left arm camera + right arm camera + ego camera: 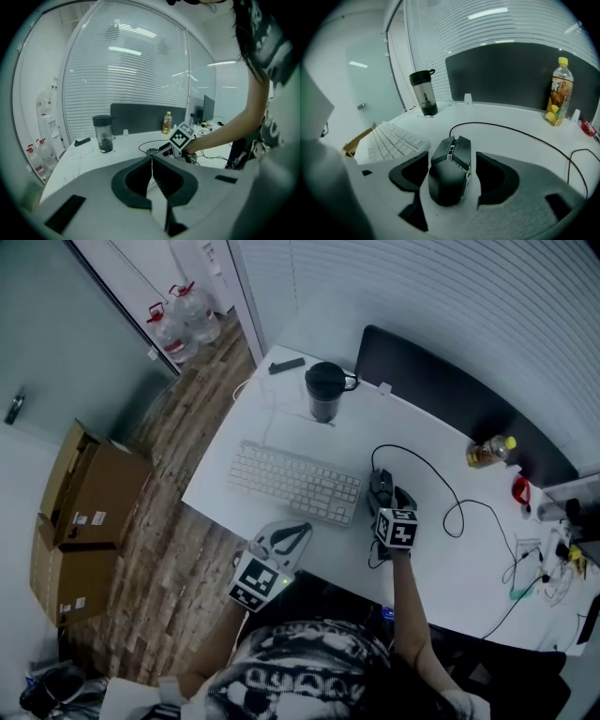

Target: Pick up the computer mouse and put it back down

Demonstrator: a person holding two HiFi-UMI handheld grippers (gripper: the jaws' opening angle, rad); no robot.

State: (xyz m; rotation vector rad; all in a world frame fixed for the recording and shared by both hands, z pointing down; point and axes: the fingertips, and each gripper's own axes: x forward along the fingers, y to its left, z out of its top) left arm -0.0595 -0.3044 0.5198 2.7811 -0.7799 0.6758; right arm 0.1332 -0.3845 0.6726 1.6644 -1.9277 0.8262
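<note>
Right gripper (451, 164), released, straddles mouse (446, 183) on worktop (506, 126), mouse's long axis running to 12 o'clock between the jaws; left gripper (152, 161) clenched empty, farther off at 8 o'clock.

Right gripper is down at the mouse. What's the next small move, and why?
Probably close the right gripper on the computer mouse. Its jaws stand apart, one on each side of the mouse, which sits on the white desk, so nothing looks clamped yet. Lifting comes after that.
</note>
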